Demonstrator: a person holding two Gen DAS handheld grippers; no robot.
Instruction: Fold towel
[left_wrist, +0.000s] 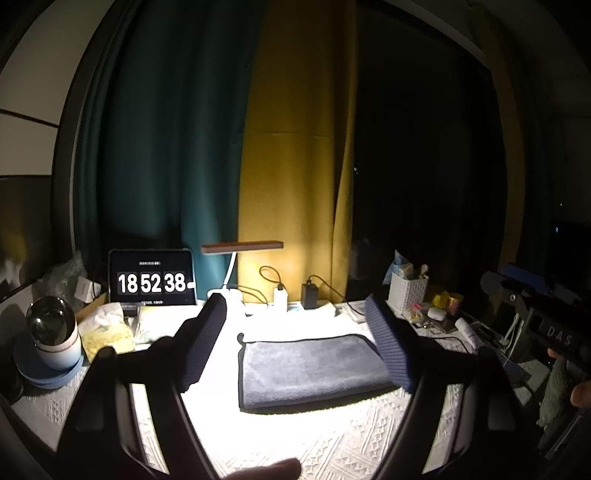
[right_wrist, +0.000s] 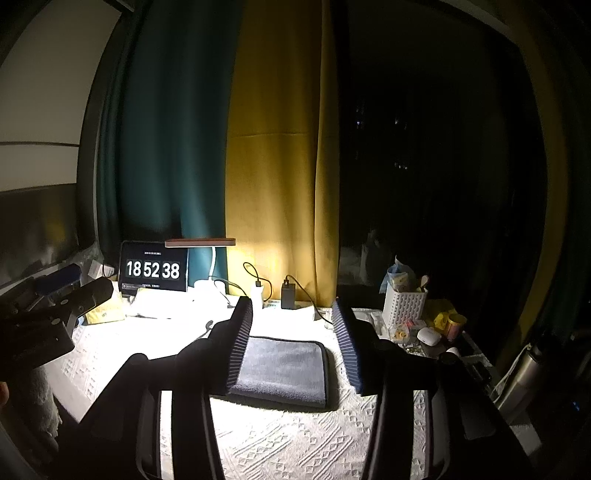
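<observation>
A grey towel (left_wrist: 310, 369) with dark edging lies folded flat on the white patterned tablecloth (left_wrist: 314, 443), under the lamp light. It also shows in the right wrist view (right_wrist: 284, 369). My left gripper (left_wrist: 295, 339) is open and empty, held above the table with the towel seen between its ribbed fingers (left_wrist: 207, 339). My right gripper (right_wrist: 291, 343) is open and empty too, raised over the near side of the towel. Neither gripper touches the towel. The right gripper body shows at the right edge of the left wrist view (left_wrist: 546, 325).
At the back stand a tablet clock (left_wrist: 151, 278), a desk lamp (left_wrist: 242, 247), chargers with cables (left_wrist: 310, 293) and a white basket (left_wrist: 406, 291). A cup on plates (left_wrist: 55, 336) and a tissue pack (left_wrist: 107, 332) sit left; small clutter (right_wrist: 439, 328) sits right.
</observation>
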